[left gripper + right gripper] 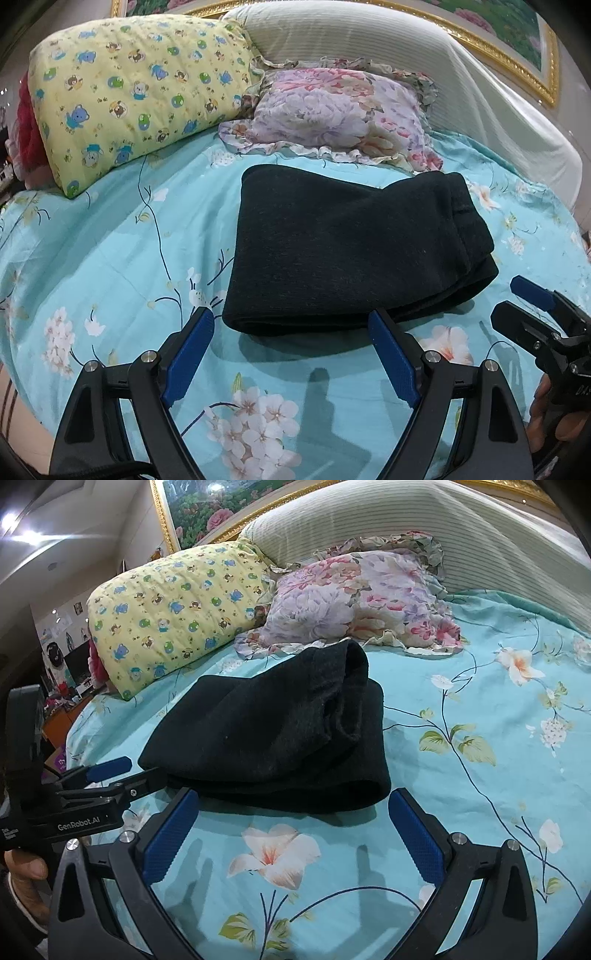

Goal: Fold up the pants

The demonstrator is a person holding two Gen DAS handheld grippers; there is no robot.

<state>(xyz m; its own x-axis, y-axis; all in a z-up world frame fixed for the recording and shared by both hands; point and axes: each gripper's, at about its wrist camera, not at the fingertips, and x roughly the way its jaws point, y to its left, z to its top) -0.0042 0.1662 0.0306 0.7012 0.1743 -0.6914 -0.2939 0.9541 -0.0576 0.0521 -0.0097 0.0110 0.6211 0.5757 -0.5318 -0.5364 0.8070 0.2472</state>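
The black pants (343,251) lie folded into a thick rectangle on the turquoise floral bedsheet (110,258); they also show in the right wrist view (273,734). My left gripper (291,321) is open and empty, its blue-padded fingers just short of the pants' near edge. My right gripper (291,801) is open and empty, also just before the near edge. The right gripper shows at the right edge of the left wrist view (532,302), and the left gripper at the left of the right wrist view (110,771).
A yellow cartoon-print pillow (136,92) and a floral ruffled pillow (332,110) lie behind the pants. A striped white bolster (424,62) leans against the gold-framed headboard. The bed's left edge drops off toward room clutter (66,675).
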